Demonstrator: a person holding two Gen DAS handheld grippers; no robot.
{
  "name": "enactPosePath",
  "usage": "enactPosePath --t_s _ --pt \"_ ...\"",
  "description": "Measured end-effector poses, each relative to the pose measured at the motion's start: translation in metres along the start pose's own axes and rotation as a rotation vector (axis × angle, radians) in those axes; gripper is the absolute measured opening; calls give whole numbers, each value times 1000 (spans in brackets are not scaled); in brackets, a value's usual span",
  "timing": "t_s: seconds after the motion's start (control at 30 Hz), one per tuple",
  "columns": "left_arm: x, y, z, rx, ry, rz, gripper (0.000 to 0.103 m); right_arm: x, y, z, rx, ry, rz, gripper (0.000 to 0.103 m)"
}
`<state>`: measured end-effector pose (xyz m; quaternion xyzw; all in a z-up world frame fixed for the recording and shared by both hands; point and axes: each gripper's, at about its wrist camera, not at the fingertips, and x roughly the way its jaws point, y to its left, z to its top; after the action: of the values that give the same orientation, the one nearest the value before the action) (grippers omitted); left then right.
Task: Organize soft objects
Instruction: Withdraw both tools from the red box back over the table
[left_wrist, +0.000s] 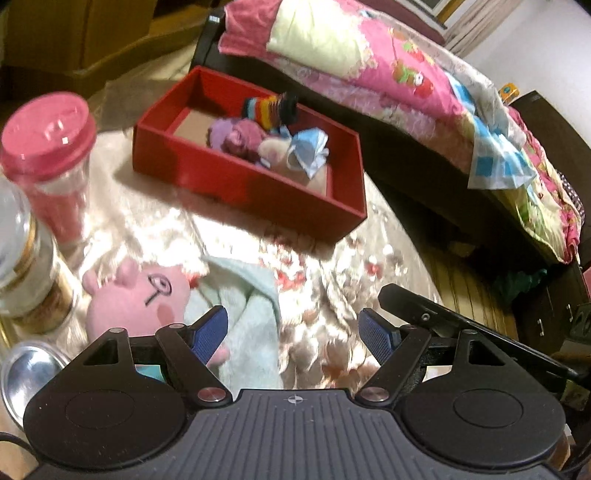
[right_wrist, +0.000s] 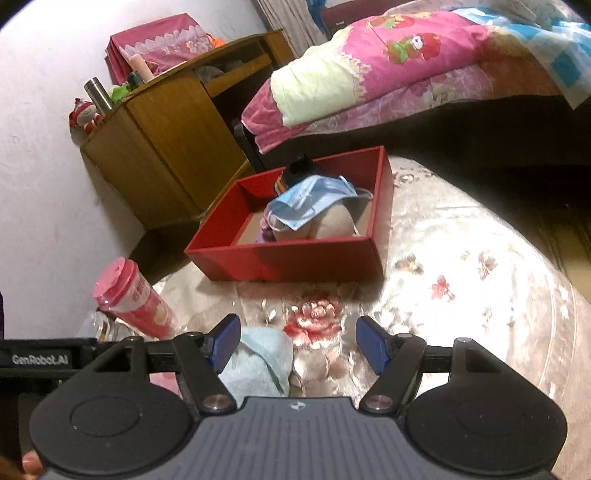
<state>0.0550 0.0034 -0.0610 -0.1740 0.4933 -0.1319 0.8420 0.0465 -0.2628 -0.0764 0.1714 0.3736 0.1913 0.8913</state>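
Observation:
A red box (left_wrist: 236, 177) (right_wrist: 291, 254) stands on the flowered table and holds a striped sock (left_wrist: 271, 105), a purple soft ball (left_wrist: 231, 134), a beige plush (left_wrist: 277, 151) and a blue face mask (left_wrist: 312, 147) (right_wrist: 310, 203). Nearer, a pink pig plush (left_wrist: 136, 299) lies beside a light blue towel (left_wrist: 247, 306) (right_wrist: 258, 362). My left gripper (left_wrist: 293, 338) is open above the towel's right edge, nothing between its pads. My right gripper (right_wrist: 299, 343) is open too, its left fingertip over the towel.
A pink-lidded cup (left_wrist: 51, 158) (right_wrist: 135, 299), a glass jar (left_wrist: 29, 266) and a metal lid (left_wrist: 26, 376) crowd the table's left side. A bed with a pink quilt (left_wrist: 388, 74) (right_wrist: 406, 62) runs behind the box. A wooden desk (right_wrist: 177, 125) stands by the wall.

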Motion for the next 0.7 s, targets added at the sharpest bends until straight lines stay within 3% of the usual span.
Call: enactPosePath --t_s 0.37,0.7 --pt "10 -3 -9 16 42 -1 77 -12 -22 -25 50 61 -53 41" --pt "62 -21 5 95 92 132 77 -19 -44 -28 113 63 -84 42"
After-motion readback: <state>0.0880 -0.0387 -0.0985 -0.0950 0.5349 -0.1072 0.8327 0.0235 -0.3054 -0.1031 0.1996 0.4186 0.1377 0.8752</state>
